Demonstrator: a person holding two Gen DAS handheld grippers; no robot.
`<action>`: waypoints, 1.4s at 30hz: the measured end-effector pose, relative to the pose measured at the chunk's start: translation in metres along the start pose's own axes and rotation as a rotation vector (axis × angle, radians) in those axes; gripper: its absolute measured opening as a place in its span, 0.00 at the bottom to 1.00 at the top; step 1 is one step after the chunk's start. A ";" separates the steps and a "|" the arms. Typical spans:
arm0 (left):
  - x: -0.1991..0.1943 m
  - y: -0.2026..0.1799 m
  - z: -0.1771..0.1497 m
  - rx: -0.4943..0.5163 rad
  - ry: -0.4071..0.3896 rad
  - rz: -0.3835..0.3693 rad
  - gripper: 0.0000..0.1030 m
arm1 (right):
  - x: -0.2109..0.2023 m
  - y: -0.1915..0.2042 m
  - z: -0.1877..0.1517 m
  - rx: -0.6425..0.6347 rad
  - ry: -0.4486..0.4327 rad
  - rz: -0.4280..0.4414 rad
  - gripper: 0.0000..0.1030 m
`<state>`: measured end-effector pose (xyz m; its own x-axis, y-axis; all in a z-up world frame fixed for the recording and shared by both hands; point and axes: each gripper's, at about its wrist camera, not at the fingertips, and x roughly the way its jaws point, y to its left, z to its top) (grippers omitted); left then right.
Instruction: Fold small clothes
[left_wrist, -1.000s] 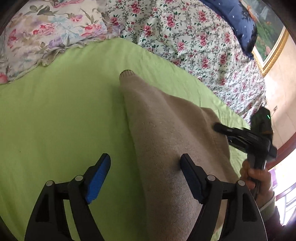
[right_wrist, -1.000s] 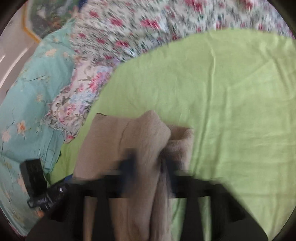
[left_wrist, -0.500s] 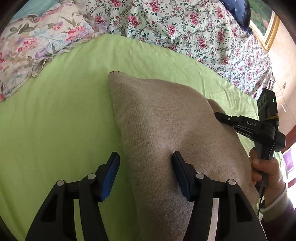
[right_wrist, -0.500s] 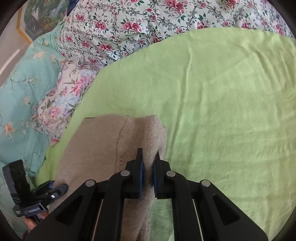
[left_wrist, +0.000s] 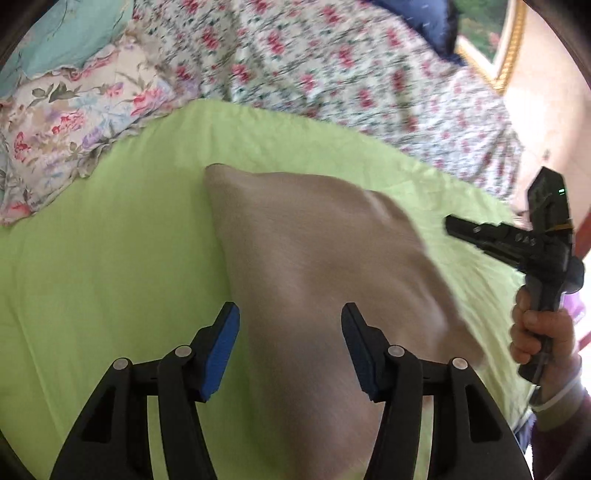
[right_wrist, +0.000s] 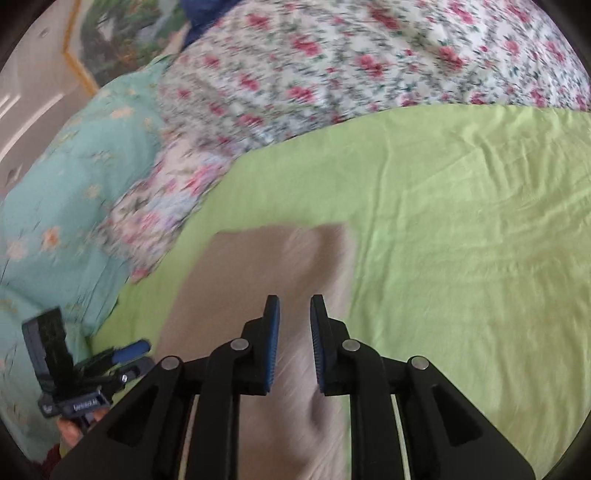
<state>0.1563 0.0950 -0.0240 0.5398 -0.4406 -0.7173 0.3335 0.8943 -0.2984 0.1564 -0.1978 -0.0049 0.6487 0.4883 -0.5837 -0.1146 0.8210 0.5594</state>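
Right tongs (right_wrist: 294, 332) parted w/ nothing between, above beige knit (right_wrist: 258, 280) on green sheet (right_wrist: 461, 221).

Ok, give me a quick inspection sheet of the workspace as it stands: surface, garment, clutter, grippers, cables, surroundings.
Surface: green sheet, lightly wrinkled.
Job's things: beige knit garment lying flat on the sheet, one layer folded over along its length; blur hides the detail.
Clutter: nothing seen on the sheet besides the garment.
Grippers: left gripper open, jaws wide, straddling the garment's near-left edge; right gripper open, jaws a narrow gap apart above the garment, holding nothing.
Cables: a thin cord shows at the right hand's wrist.
Surroundings: floral quilt, floral pillow, teal bedding, framed picture.
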 end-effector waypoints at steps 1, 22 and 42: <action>-0.005 -0.002 -0.004 0.001 -0.006 -0.023 0.50 | -0.001 0.005 -0.006 -0.001 0.007 0.017 0.18; 0.018 -0.015 -0.040 -0.026 0.070 -0.155 0.29 | 0.035 -0.005 -0.033 0.046 0.090 -0.034 0.04; -0.002 -0.011 -0.094 -0.012 0.106 -0.076 0.29 | -0.015 -0.002 -0.113 0.015 0.145 -0.109 0.05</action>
<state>0.0791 0.0937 -0.0786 0.4280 -0.4972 -0.7548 0.3607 0.8597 -0.3617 0.0616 -0.1735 -0.0639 0.5412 0.4351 -0.7196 -0.0373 0.8673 0.4964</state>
